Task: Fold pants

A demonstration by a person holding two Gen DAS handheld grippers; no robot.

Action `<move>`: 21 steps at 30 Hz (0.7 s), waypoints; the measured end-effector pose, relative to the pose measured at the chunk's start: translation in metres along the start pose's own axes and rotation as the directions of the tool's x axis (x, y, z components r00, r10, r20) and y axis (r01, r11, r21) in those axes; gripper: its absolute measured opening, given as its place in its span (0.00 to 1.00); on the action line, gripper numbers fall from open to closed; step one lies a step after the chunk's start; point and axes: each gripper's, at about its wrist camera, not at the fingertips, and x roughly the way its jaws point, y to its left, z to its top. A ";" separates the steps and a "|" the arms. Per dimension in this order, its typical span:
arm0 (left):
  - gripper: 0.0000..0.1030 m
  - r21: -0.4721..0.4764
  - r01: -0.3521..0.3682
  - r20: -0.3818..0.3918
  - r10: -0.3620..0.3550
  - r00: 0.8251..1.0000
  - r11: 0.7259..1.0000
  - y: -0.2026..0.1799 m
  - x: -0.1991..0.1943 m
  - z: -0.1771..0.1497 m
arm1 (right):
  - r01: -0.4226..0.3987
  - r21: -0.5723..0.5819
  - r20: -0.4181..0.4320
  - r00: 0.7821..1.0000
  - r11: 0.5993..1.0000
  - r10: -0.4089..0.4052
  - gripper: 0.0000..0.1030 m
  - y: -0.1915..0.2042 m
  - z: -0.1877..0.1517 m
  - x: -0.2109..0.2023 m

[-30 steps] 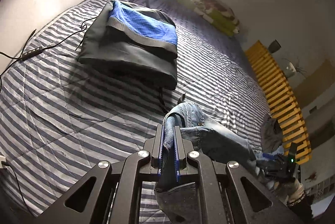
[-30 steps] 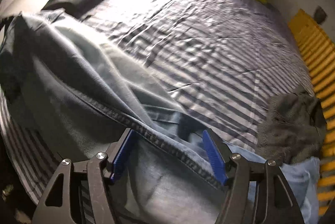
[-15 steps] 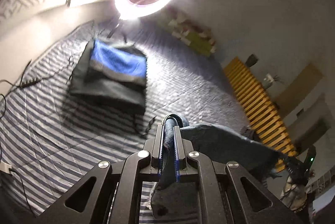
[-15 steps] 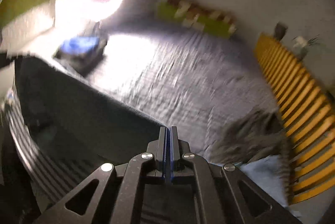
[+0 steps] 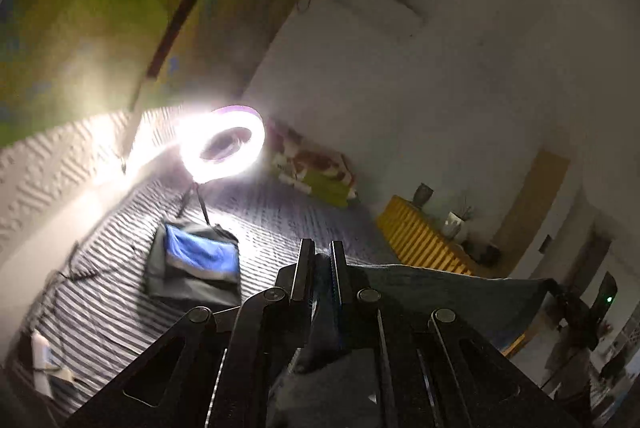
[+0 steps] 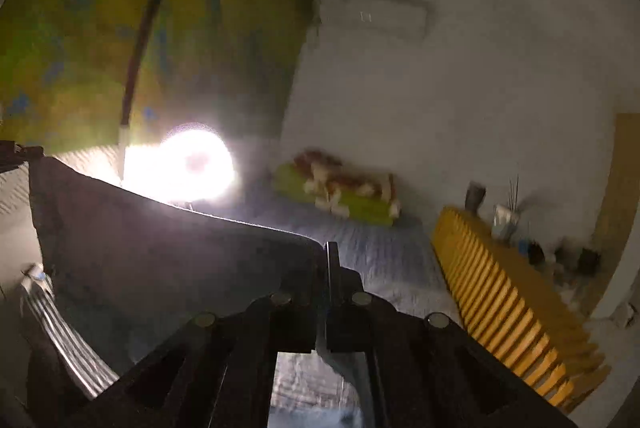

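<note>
Blue denim pants [image 5: 440, 292] hang stretched in the air between both grippers, high above the striped bed [image 5: 280, 220]. My left gripper [image 5: 322, 260] is shut on one end of the pants' top edge, with denim bunched between its pads. From there the cloth runs right to the other gripper, seen small at the far right. In the right wrist view my right gripper [image 6: 330, 260] is shut on the other end, and the pants [image 6: 160, 248] spread to the left as a dark sheet that hides part of the bed.
A bright ring light [image 5: 222, 150] stands at the bed's far side. A folded dark and blue garment [image 5: 196, 268] lies on the bed. A green patterned pillow [image 6: 340, 196] sits by the far wall. A yellow slatted bench [image 6: 500, 288] runs along the right. Cables [image 5: 60, 272] trail at the bed's left.
Both grippers have risen and tipped toward level, lifting the pants off the bed. The right gripper, open around the denim a second ago, has shut on it.
</note>
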 end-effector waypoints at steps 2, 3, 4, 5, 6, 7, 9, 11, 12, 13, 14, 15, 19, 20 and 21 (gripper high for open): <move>0.07 0.038 -0.047 0.005 0.047 0.999 0.998 -0.002 -0.004 0.008 | -0.003 -0.010 0.026 1.000 1.000 0.003 0.02 0.005 0.011 0.002; 0.07 0.050 -0.079 0.000 0.079 0.997 0.996 0.001 0.000 0.011 | -0.011 -0.014 0.025 1.000 1.000 0.011 0.02 0.007 0.013 0.011; 0.07 0.057 -0.104 -0.005 0.104 0.995 0.993 0.005 0.006 0.012 | -0.021 -0.010 0.017 1.000 1.000 0.021 0.02 0.010 0.013 0.023; 0.07 0.049 -0.124 -0.016 0.125 0.992 0.991 0.012 0.014 0.012 | -0.031 0.003 0.000 1.000 1.000 0.031 0.02 0.012 0.009 0.040; 0.07 0.029 -0.140 -0.043 0.142 0.989 0.990 0.025 0.028 0.010 | -0.047 0.017 -0.031 0.998 0.999 0.047 0.02 0.015 0.003 0.062; 0.07 0.018 -0.160 -0.068 0.161 0.985 0.987 0.036 0.043 0.007 | -0.059 0.025 -0.070 0.996 0.998 0.061 0.02 0.020 -0.006 0.087; 0.07 -0.013 -0.212 -0.143 0.208 0.968 0.977 0.065 0.081 -0.004 | -0.065 0.011 -0.148 0.987 0.998 0.066 0.02 0.032 -0.027 0.136; 0.07 -0.027 -0.262 -0.217 0.250 0.943 0.965 0.093 0.122 -0.019 | -0.069 -0.011 -0.235 0.970 0.998 0.065 0.02 0.047 -0.056 0.192; 0.07 -0.034 -0.290 -0.251 0.272 0.929 0.956 0.108 0.142 -0.027 | -0.080 -0.003 -0.285 0.956 0.997 0.076 0.02 0.051 -0.069 0.218; 0.07 -0.043 -0.319 -0.298 0.293 0.909 0.947 0.127 0.171 -0.036 | -0.099 0.011 -0.343 0.935 0.995 0.096 0.02 0.057 -0.086 0.253; 0.07 -0.048 -0.339 -0.327 0.306 0.894 0.940 0.141 0.191 -0.042 | -0.104 0.010 -0.379 0.920 0.995 0.100 0.02 0.061 -0.100 0.273; 0.07 -0.053 -0.357 -0.353 0.317 0.880 0.932 0.154 0.210 -0.050 | -0.105 0.002 -0.412 0.906 0.995 0.096 0.02 0.067 -0.113 0.296; 0.07 -0.010 -0.425 -0.432 0.379 0.818 0.905 0.189 0.296 -0.080 | -0.086 -0.038 -0.496 0.866 0.996 0.056 0.02 0.082 -0.151 0.381; 0.07 0.006 -0.438 -0.443 0.395 0.805 0.899 0.194 0.318 -0.087 | -0.080 -0.037 -0.514 0.856 0.996 0.049 0.02 0.084 -0.157 0.401; 0.07 0.017 -0.446 -0.456 0.404 0.793 0.895 0.201 0.336 -0.093 | -0.070 -0.043 -0.528 0.848 0.997 0.037 0.02 0.086 -0.164 0.418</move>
